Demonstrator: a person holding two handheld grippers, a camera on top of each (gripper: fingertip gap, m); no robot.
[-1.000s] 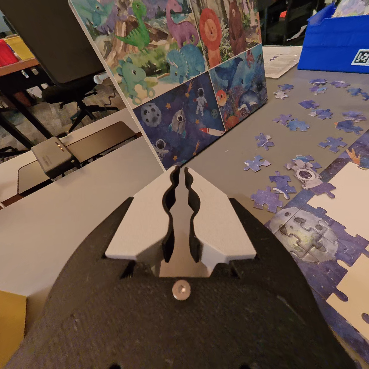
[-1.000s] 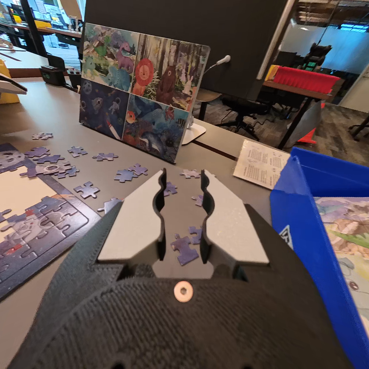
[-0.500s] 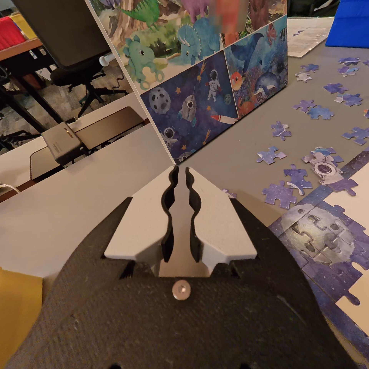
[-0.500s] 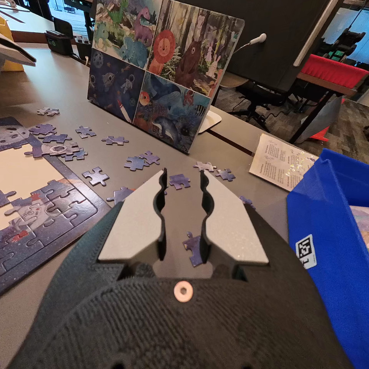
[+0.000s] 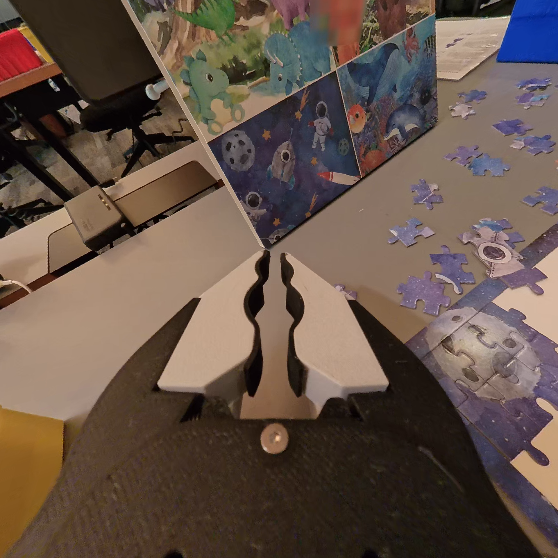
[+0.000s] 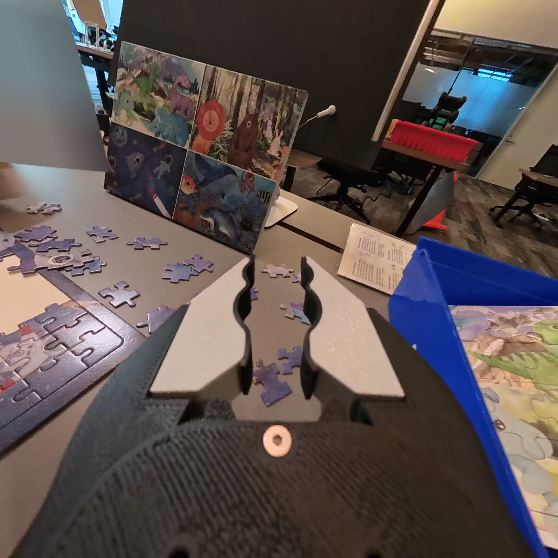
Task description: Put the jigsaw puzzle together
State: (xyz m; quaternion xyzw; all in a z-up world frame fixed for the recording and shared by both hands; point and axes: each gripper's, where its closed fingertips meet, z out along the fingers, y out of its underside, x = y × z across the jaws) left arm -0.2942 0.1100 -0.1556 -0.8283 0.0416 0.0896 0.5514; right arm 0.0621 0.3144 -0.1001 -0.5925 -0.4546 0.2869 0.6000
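Observation:
My left gripper (image 5: 274, 255) hovers over the grey table (image 5: 120, 302) with its tips just short of the near corner of an upright picture board (image 5: 302, 120). Its fingers are all but shut, with a thin slit and nothing between them. My right gripper (image 6: 277, 261) is open and empty above loose blue-purple puzzle pieces; one piece (image 6: 271, 383) lies on the table under the gap. A partly assembled space puzzle (image 5: 483, 362) lies to the left gripper's right. The puzzle also shows in the right wrist view (image 6: 60, 341), at the left.
A blue bin (image 6: 437, 302) holding a dinosaur puzzle stands at the right, with a printed leaflet (image 6: 374, 259) behind it. Several loose pieces (image 5: 422, 293) are scattered in front of the board (image 6: 196, 145). A grey box (image 5: 93, 217) sits beyond the table's left edge. Chairs and desks stand behind. Across from one pair of fingers to the other is roughly 40 centimetres.
My left gripper has moved forward, closer to the board's corner, still nearly shut. My right gripper has shifted and tilted over the loose pieces, its fingers a little closer together.

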